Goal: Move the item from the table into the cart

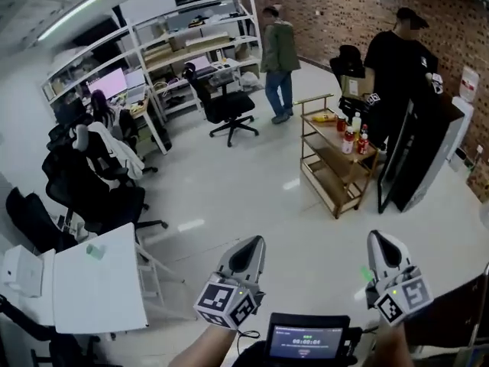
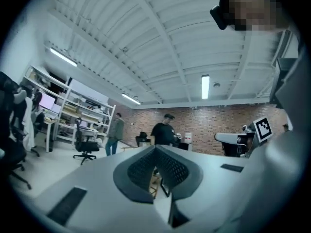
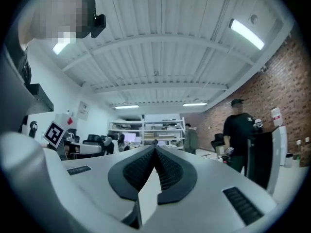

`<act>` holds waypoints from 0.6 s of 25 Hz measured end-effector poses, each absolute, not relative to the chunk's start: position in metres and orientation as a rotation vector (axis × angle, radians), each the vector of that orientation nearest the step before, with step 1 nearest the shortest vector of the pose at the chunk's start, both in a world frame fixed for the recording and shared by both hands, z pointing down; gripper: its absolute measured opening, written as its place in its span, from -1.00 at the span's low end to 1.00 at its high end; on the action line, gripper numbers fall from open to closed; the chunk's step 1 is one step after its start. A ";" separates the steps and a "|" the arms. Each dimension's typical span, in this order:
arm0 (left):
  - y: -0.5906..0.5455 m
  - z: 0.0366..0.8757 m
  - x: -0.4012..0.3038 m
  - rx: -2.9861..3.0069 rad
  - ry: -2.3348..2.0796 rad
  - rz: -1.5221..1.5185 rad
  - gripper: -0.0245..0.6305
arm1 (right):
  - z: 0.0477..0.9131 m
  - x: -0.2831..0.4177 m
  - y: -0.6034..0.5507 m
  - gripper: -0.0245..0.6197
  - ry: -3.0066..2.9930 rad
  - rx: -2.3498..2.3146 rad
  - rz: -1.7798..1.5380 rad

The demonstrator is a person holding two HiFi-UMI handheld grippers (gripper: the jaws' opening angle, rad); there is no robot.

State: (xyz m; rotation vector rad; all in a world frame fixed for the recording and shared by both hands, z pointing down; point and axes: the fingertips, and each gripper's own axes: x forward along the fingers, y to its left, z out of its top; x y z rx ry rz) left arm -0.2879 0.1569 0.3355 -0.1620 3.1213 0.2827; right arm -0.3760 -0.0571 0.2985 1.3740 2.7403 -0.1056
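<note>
The fingers (image 2: 142, 170) of the left gripper (image 2: 155, 148) are closed tip to tip, and nothing is between them. The right gripper (image 3: 155, 149) is the same: its fingers (image 3: 170, 171) are pressed together and hold nothing. I think that is because no item has been picked up yet, so there is nothing to squeeze.

Both grippers are held out flat in front of the person, side by side and low, pointing across the room. They look as if they are just being carried, not reaching for anything.

The white table (image 1: 107, 297) is close by on the left. A small green thing (image 1: 95, 251) lies near its far edge. It may be the item to move, but it is too small to be sure. The wooden cart (image 1: 328, 180) stands well apart from the table, farther ahead and to the right, with bottles (image 1: 351, 138) on its top shelf. Two people stand near it.

My guess is that the next job is to turn to the table and open the fingers.
</note>
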 end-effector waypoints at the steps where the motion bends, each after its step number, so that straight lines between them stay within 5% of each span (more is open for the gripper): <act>1: 0.188 0.340 -0.287 -0.077 3.125 0.291 -0.92 | 0.300 -0.386 -0.026 -0.91 2.711 1.435 -0.095; 10: 0.396 0.359 -0.264 0.623 3.080 0.246 -0.92 | 0.318 -0.460 0.226 -0.91 2.384 1.967 -0.124; 15: 0.516 0.358 -0.200 0.929 2.989 0.245 -0.92 | 0.320 -0.434 0.381 -0.91 2.208 2.191 -0.115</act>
